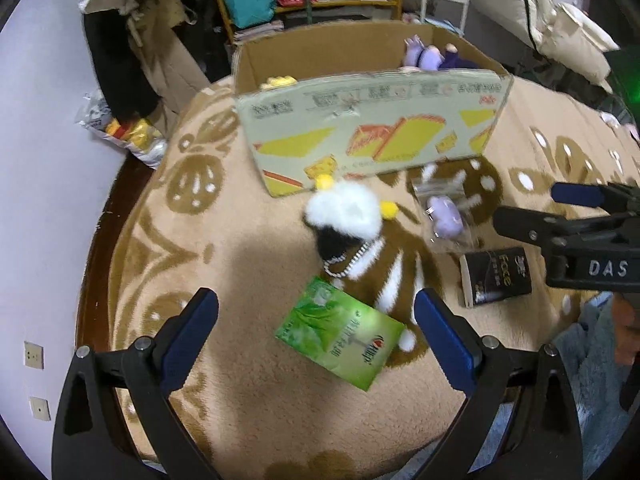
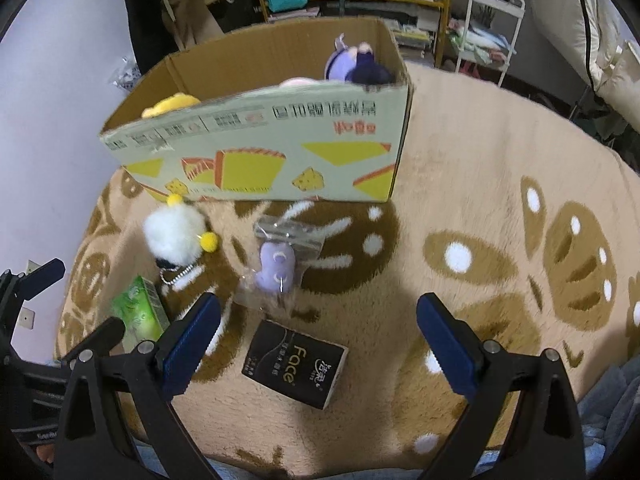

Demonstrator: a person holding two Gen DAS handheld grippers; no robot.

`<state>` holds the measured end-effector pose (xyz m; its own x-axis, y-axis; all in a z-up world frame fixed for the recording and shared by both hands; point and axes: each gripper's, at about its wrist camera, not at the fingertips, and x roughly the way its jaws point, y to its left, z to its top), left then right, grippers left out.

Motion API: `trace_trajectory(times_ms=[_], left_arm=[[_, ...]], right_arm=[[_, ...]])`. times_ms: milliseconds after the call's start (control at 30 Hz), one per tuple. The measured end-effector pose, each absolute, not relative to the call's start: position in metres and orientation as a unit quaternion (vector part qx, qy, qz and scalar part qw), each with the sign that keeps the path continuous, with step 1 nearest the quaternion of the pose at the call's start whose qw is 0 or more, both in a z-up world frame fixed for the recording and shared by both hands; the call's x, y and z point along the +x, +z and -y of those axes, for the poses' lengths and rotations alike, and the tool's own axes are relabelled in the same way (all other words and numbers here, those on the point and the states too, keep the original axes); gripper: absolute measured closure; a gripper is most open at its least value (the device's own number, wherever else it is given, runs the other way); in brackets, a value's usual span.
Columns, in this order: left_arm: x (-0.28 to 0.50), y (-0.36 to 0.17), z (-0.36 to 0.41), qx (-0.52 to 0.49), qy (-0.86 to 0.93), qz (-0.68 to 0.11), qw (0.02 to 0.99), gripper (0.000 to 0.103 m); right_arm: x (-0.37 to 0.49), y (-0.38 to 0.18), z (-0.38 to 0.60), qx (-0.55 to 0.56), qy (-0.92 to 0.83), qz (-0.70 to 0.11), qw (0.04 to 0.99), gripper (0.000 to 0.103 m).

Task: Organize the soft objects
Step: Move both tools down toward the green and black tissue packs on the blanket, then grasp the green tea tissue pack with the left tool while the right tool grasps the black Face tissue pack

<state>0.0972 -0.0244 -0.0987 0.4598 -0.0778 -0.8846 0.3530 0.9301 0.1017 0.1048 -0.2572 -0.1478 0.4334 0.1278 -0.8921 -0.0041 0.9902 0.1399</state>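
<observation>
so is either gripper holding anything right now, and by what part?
Nothing held. Left gripper is open above the green pack; right gripper is open above the black pack. Both packs lie on the blanket.

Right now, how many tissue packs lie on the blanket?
2: a green pack under the left gripper, a black pack under the right gripper. The box could hide more.

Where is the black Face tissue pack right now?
The black tissue pack lies flat on the rug, between the open right tool's fingers, below the bagged purple plush.
</observation>
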Motion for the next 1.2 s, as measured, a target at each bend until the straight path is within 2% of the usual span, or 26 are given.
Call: trace_trajectory(times_ms=[133,600,1067,1200], left_arm=[[0.100,-0.109,0.029,0.134,-0.146,-0.519,0.831,0.006],[0.104,-0.139,0.043,0.158,-0.156,-0.559,0.799,0.006],[0.106,-0.159,0.043,0.170,-0.143,-0.586,0.779,0.006],[0.108,-0.163,0.038,0.155,-0.148,-0.595,0.774,0.015]], right_arm=[[0.107,-0.158,0.257,0.062,0.045,-0.551,0.831,0.007],[0.113,-0.201,0.246,0.058,0.052,-0.610,0.788,0.007],[0.106,-0.208,0.236,0.044,0.048,-0.615,0.786,0.007],[0.108,-0.206,0.231,0.036,0.046,-0.617,0.785,0.007]])
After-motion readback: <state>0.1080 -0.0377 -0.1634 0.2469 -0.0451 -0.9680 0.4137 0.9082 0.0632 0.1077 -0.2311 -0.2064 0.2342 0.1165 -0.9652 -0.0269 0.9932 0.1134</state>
